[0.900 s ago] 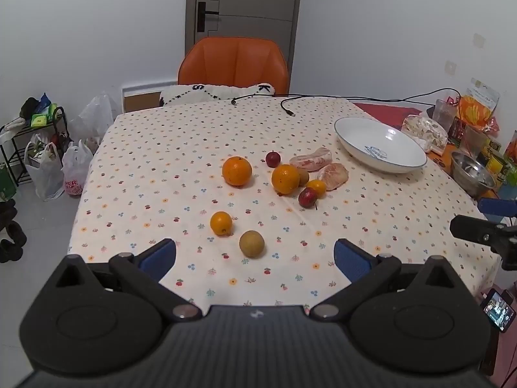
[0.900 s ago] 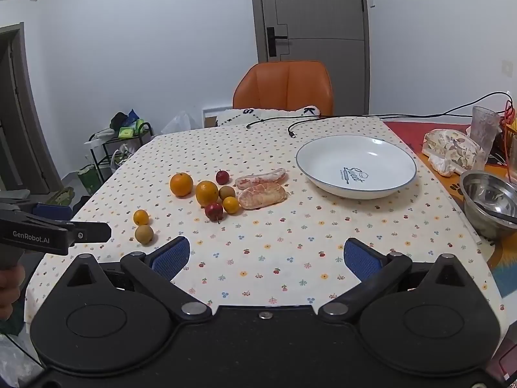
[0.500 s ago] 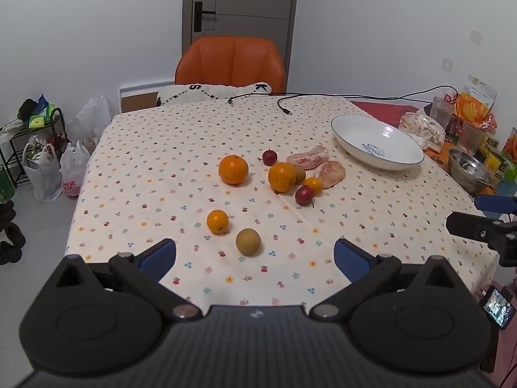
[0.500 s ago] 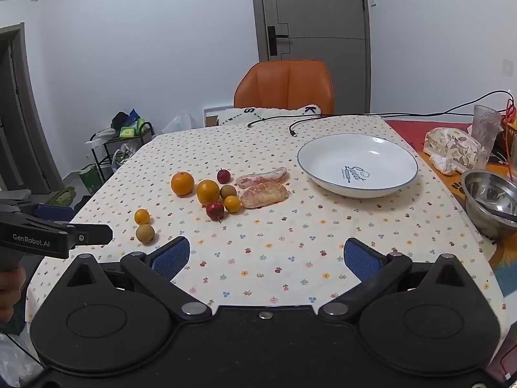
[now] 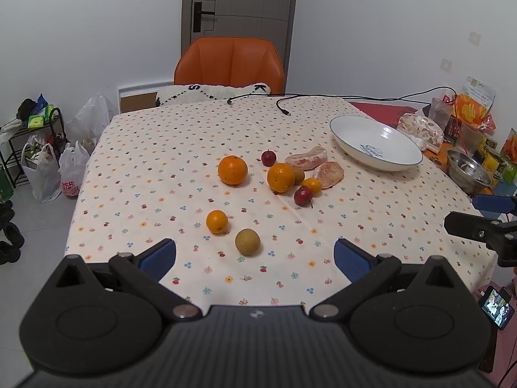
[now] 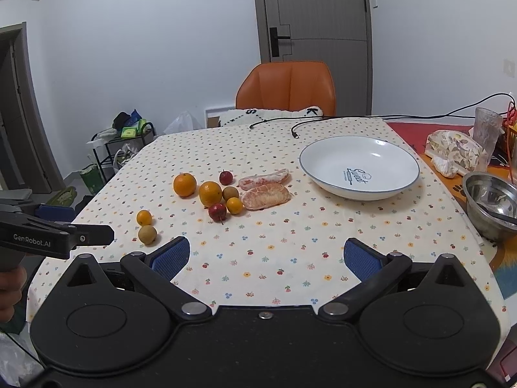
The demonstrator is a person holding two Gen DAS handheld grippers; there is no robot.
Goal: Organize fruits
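Left tongs (image 5: 255,255) & right tongs (image 6: 264,255) hang wide apart, empty, above tablecloth (image 6: 274,245); fruit (image 6: 210,193) untouched.

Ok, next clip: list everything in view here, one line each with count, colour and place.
large oranges: 2, orange, table centre
small oranges: 2, orange, one near front, one in cluster
brown round fruits: 2, brown, one at front, one behind an orange
small red fruits: 2, dark red, in cluster
peeled pomelo pieces: 2, pink, beside plate
plate: 1, white, blue rim, empty, right
steel bowl: 1, silver, far right
tablecloth: 1, cream, floral
chair: 1, orange, behind table
cable: 1, black, far edge
left gripper: open, empty
right gripper: open, empty
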